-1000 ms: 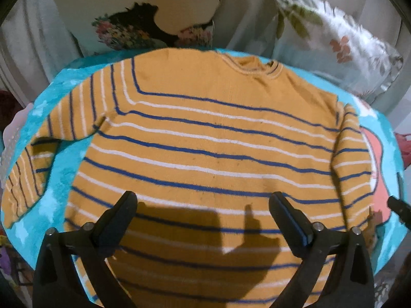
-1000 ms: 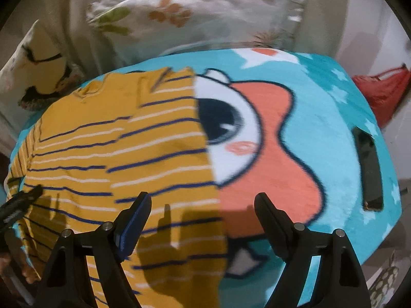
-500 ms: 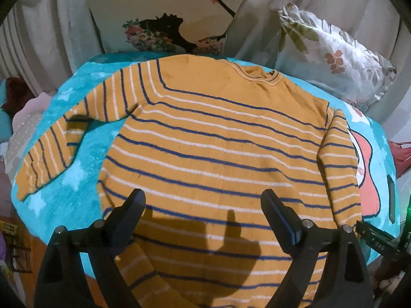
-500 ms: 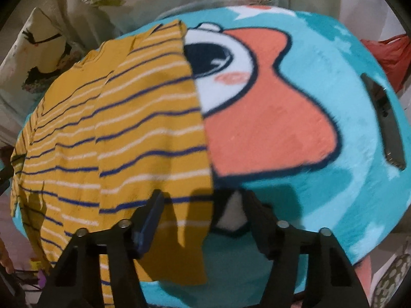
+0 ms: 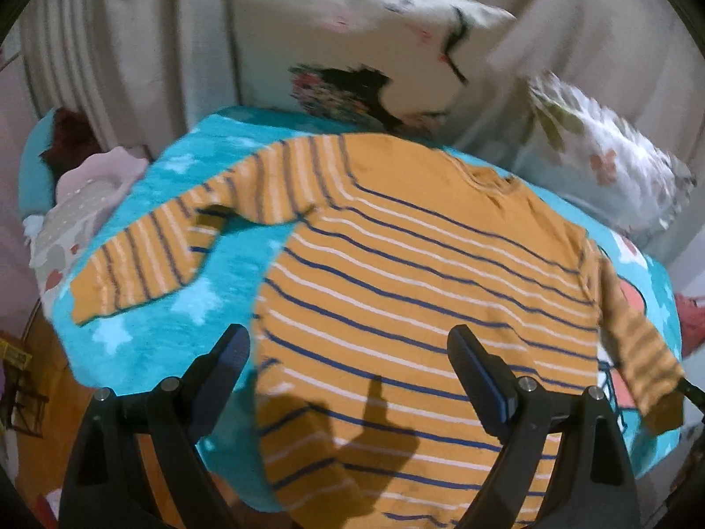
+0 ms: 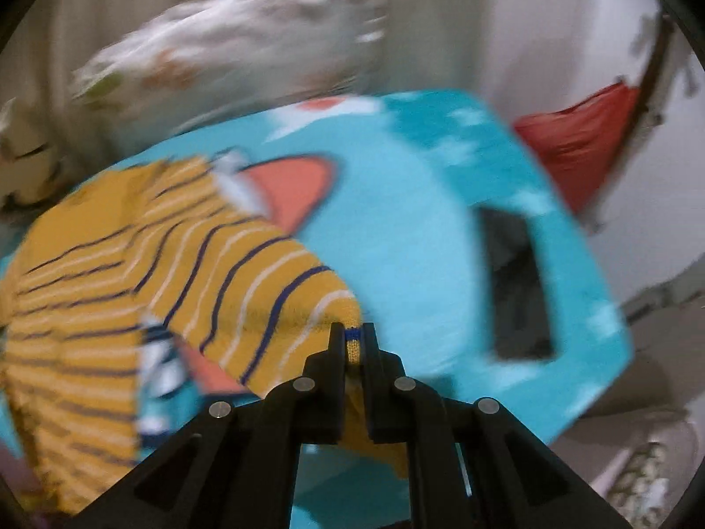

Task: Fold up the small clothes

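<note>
Right wrist view: right gripper [image 6: 352,339] clamped tight, fingers [image 6: 337,352] nearly meeting, a fold of the sweater's right sleeve [image 6: 264,291] pinched between the tips. Sleeve lifted off the blanket [image 6: 405,229], stretched from the tips back and to the left toward the sweater body. Dark phone [image 6: 515,282] lying flat on the blanket to the right of the fingers, well apart. Red cloth [image 6: 577,141] farther right, beyond the blanket edge. Heavy motion blur throughout.

Left wrist view: left gripper [image 5: 348,366] spread wide, fingers [image 5: 229,352] holding nothing, raised above the lower part of the sweater [image 5: 418,308], shadow cast on the knit between them. Left fingertip over the garment's left side edge, right fingertip over the striped front. Mustard sweater with navy and white stripes, spread flat ahead of the fingers, neckline at the far end. Left sleeve [image 5: 150,260] stretched out to the left of the fingers, lying on the blanket. Printed pillows [image 5: 361,57] beyond the neckline.
</note>
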### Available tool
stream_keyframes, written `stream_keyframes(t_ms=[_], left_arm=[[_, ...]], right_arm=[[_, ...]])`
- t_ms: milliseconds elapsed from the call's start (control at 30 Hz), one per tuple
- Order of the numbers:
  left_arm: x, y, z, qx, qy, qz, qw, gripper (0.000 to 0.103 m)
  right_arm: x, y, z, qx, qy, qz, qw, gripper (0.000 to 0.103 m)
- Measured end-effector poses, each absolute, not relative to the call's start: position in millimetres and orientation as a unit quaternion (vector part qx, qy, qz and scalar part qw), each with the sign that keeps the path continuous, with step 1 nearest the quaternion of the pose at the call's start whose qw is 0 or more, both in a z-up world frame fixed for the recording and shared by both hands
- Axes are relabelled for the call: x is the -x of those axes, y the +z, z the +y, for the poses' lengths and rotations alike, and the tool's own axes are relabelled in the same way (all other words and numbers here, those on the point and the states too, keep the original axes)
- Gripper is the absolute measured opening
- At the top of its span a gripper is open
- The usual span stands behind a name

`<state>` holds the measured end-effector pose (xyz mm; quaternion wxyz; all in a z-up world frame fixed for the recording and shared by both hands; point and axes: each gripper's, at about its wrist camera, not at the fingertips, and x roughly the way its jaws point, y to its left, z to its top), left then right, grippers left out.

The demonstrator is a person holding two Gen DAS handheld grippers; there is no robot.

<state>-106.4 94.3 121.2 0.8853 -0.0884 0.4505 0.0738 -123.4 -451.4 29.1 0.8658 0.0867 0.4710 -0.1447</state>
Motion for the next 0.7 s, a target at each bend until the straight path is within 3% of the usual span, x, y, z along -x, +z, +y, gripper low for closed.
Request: stream_keyframes(t_ms=[233,367,600,700], left_arm=[[128,130,151,0.118,0.141,0.443,0.878,0.091],[139,131,189,0.126,0.178,0.437,0.873,0.091],[132,113,264,0.151,0.224,0.433,0.86,0.091],[119,93,297,0.166,0.226,0.451,0.847,0.091]], right_arm=[[97,26,-488,-0.101,-0.179,0.484,0.851,0.009],[105,28,-477,-0.114,-0.157,0.468,0.862,0.028],[127,41,-435,-0.126,-0.125,0.442,0.879,0.039],[133,38,-413,-0.138,-0.117,0.447,0.876,0.039]])
